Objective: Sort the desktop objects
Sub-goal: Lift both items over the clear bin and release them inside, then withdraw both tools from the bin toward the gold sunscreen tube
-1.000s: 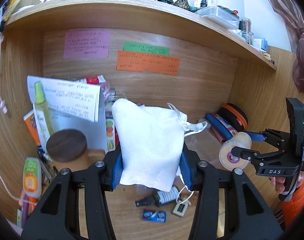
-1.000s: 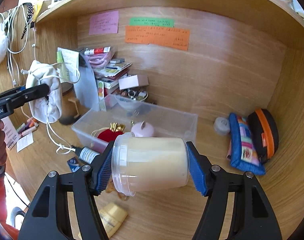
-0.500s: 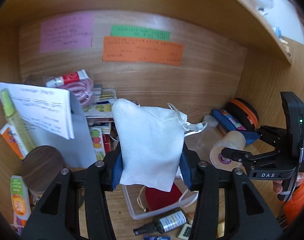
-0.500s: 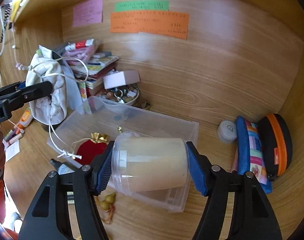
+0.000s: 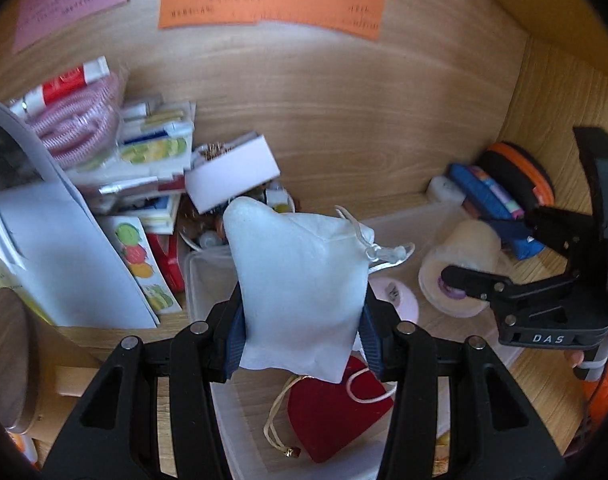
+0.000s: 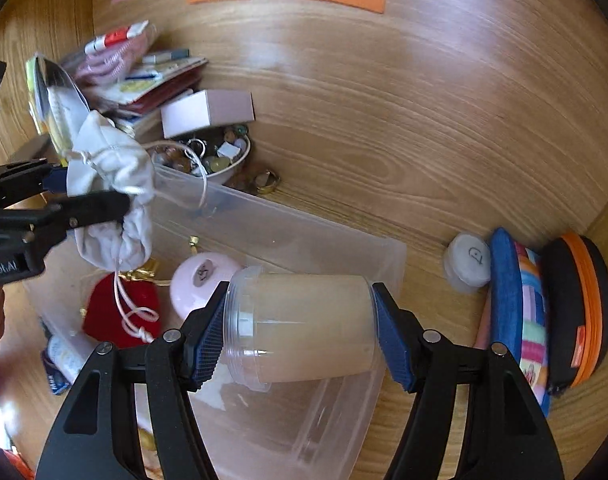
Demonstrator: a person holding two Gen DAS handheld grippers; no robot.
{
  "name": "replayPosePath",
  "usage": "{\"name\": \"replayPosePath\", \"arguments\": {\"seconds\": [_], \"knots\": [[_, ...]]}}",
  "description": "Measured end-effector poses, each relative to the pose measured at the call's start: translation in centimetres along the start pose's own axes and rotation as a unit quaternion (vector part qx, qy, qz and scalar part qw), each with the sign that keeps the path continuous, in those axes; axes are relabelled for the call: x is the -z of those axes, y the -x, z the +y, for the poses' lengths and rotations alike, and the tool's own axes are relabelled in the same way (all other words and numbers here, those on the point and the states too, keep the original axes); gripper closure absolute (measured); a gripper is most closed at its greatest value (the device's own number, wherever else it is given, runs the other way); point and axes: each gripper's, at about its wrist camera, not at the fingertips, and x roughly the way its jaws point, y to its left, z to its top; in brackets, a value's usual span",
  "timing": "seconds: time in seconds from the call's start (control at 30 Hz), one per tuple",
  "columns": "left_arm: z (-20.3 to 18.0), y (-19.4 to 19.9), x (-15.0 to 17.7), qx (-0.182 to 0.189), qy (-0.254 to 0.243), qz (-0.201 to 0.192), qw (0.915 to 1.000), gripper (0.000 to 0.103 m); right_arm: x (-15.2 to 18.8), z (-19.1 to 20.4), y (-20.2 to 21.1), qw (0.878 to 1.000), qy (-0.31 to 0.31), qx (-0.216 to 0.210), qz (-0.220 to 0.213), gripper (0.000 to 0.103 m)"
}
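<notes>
Both hands are further into the desk nook vs a sec ago and tilted down more. My left gripper [image 5: 302,312] w/ the white pouch [image 5: 300,292] now sits over the clear bin [image 6: 384,252]; before it was short of it, over bare desk. Red pouch [image 5: 336,420] now right under it. My right gripper [image 6: 298,330] w/ the plastic jar [image 6: 304,328] is over the bin too. Top shelf is gone from left view; orange note [image 5: 270,2] up at the frame edge.
</notes>
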Motion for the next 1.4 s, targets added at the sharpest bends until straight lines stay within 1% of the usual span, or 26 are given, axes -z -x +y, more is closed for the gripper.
{"name": "replayPosePath", "arguments": {"seconds": [0.2, 0.3, 0.5, 0.6, 0.7, 0.8, 0.83, 0.93, 1.2, 1.4], "knots": [[0.3, -1.0, 0.3, 0.001, 0.007, 0.017, 0.9998, 0.055, -0.5, 0.3, -1.4, 1.0, 0.014, 0.001, 0.014, 0.039], [0.4, -1.3, 0.6, -0.005, 0.008, 0.023, 0.9997, 0.055, -0.6, 0.6, -1.9, 1.0, 0.02, 0.004, 0.021, 0.039], [0.3, -1.5, 0.6, -0.007, 0.007, 0.024, 0.9996, 0.052, -0.6, 1.2, -2.6, 0.999, 0.033, 0.008, 0.037, 0.039], [0.9, -1.3, 0.6, -0.007, 0.02, 0.025, 0.9995, 0.046, -0.8, 1.5, -2.7, 0.998, 0.04, 0.012, 0.043, 0.039], [1.2, -1.2, 0.6, 0.0, 0.022, 0.024, 0.9995, 0.045, -1.0, 1.9, -2.9, 0.998, 0.048, 0.018, 0.048, 0.039], [0.8, -1.1, 0.7, -0.001, 0.011, 0.023, 0.9997, 0.035, -1.2, 2.6, -3.0, 0.996, 0.066, 0.032, 0.052, 0.039], [0.5, -1.0, 0.8, -0.008, 0.006, 0.021, 0.9997, 0.028, -1.3, 2.8, -2.9, 0.995, 0.074, 0.042, 0.051, 0.039], [0.4, -0.5, 0.9, -0.007, -0.002, 0.015, 0.9999, 0.027, -1.4, 3.7, -2.7, 0.991, 0.1, 0.074, 0.045, 0.037], [1.4, 1.1, 0.5, -0.001, 0.022, -0.001, 0.9998, 0.023, -1.3, 4.3, -0.2, 0.989, 0.102, 0.101, 0.016, 0.035], [1.0, 2.9, 0.9, -0.003, 0.025, -0.018, 0.9995, 0.016, -0.6, 4.7, 2.4, 0.989, 0.096, 0.111, -0.005, 0.034]]}}
